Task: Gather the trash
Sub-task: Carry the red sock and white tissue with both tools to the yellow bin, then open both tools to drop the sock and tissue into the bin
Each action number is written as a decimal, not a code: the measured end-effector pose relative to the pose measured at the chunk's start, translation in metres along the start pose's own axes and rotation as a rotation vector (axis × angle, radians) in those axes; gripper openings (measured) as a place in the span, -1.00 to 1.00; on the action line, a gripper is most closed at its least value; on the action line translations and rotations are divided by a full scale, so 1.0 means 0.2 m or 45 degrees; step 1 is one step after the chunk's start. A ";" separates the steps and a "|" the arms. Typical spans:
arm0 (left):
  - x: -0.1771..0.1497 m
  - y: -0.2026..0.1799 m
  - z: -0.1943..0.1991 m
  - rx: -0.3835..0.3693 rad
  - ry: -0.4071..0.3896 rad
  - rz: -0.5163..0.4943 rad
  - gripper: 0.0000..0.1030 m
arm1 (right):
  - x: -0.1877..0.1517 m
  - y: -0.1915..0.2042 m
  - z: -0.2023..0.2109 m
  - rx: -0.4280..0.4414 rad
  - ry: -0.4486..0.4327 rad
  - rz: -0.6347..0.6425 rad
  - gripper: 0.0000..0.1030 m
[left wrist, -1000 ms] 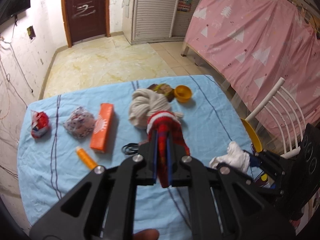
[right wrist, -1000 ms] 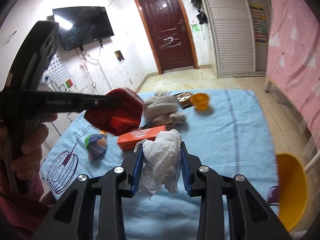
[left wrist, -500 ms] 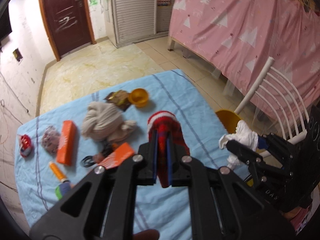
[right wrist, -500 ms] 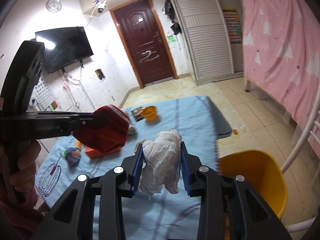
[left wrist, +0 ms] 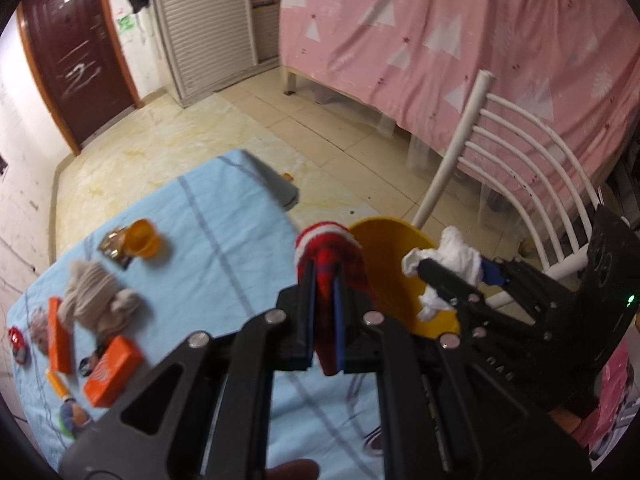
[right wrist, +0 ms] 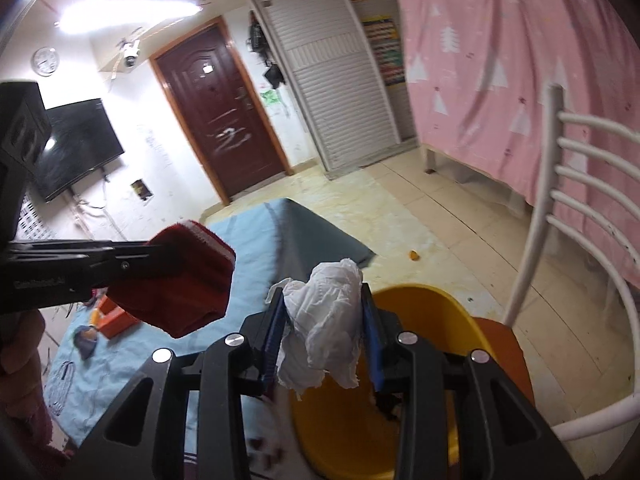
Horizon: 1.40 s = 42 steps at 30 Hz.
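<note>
Table left, bin on chair right

The bin [left wrist: 384, 264] sits on the chair [left wrist: 516, 148] just beside the table [left wrist: 224, 232]; a cup [left wrist: 141, 238], knit bundle [left wrist: 94, 300] and boxes [left wrist: 112, 370] lie on the table's far-left part.

Both wrist views over yellow bin [left wrist: 384, 264]

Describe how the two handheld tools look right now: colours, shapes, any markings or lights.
Both are matte black plastic. The left tool has angular cut-out arms, silver round bolt heads and blue pads on its fingers. The right tool matches, with blue pads and silver bolts. From the left wrist view its boxy black body shows embossed lettering and a small green light. No cables visible.
</note>
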<state>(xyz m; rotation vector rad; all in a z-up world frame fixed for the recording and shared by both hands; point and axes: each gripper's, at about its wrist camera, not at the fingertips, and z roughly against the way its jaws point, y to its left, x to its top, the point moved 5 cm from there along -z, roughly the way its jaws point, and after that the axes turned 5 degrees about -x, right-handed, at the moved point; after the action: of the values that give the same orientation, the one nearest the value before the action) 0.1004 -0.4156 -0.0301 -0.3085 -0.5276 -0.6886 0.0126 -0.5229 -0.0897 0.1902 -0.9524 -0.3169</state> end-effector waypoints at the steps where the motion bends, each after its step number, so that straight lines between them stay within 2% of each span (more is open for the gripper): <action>1: 0.01 -0.04 -0.03 -0.007 0.013 -0.011 -0.89 | -0.02 -0.04 -0.01 0.002 0.008 -0.025 -0.44; 4: 0.04 -0.10 -0.09 -0.035 0.033 -0.027 -0.87 | -0.04 -0.10 -0.05 -0.018 0.029 -0.060 -0.29; 6: 0.05 -0.14 -0.12 -0.061 0.047 -0.034 -0.83 | -0.05 -0.13 -0.06 -0.031 0.043 -0.082 0.05; 8: 0.05 -0.16 -0.13 -0.052 0.051 -0.034 -0.80 | -0.06 -0.15 -0.07 -0.048 0.043 -0.089 0.30; 9: 0.05 -0.17 -0.13 -0.053 0.053 -0.036 -0.76 | -0.07 -0.15 -0.07 -0.054 0.041 -0.087 0.35; 11: 0.05 -0.17 -0.13 -0.063 0.055 -0.028 -0.66 | -0.07 -0.15 -0.06 -0.061 0.037 -0.087 0.37; 13: 0.05 -0.16 -0.13 -0.078 0.053 -0.017 -0.35 | -0.07 -0.16 -0.06 -0.067 0.036 -0.092 0.37; 14: 0.05 -0.15 -0.13 -0.091 0.052 -0.007 -0.30 | -0.07 -0.16 -0.06 -0.069 0.035 -0.093 0.37; 21: 0.03 -0.07 -0.06 -0.123 0.033 0.055 -0.29 | -0.06 -0.12 -0.03 -0.080 0.029 -0.077 0.38; 31: -0.05 0.07 0.16 -0.147 -0.070 0.112 -0.28 | 0.00 0.16 -0.06 -0.025 0.045 0.023 0.39; 32: -0.07 0.08 0.19 -0.147 -0.083 0.121 -0.26 | 0.00 0.19 -0.06 -0.020 0.047 0.035 0.40; 34: -0.11 0.14 0.25 -0.143 -0.127 0.154 0.16 | 0.01 0.26 -0.07 -0.005 0.054 0.064 0.40; 35: -0.12 0.17 0.27 -0.139 -0.145 0.170 0.22 | 0.02 0.30 -0.08 -0.001 0.059 0.081 0.41; 42: -0.24 0.43 0.38 -0.074 -0.183 0.282 0.23 | 0.03 0.56 -0.12 0.048 0.076 0.180 0.42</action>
<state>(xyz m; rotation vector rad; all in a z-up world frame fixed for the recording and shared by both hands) 0.1000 -0.2944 -0.0031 -0.4658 -0.6004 -0.4693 0.0563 -0.4200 -0.0664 0.1650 -0.9077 -0.1625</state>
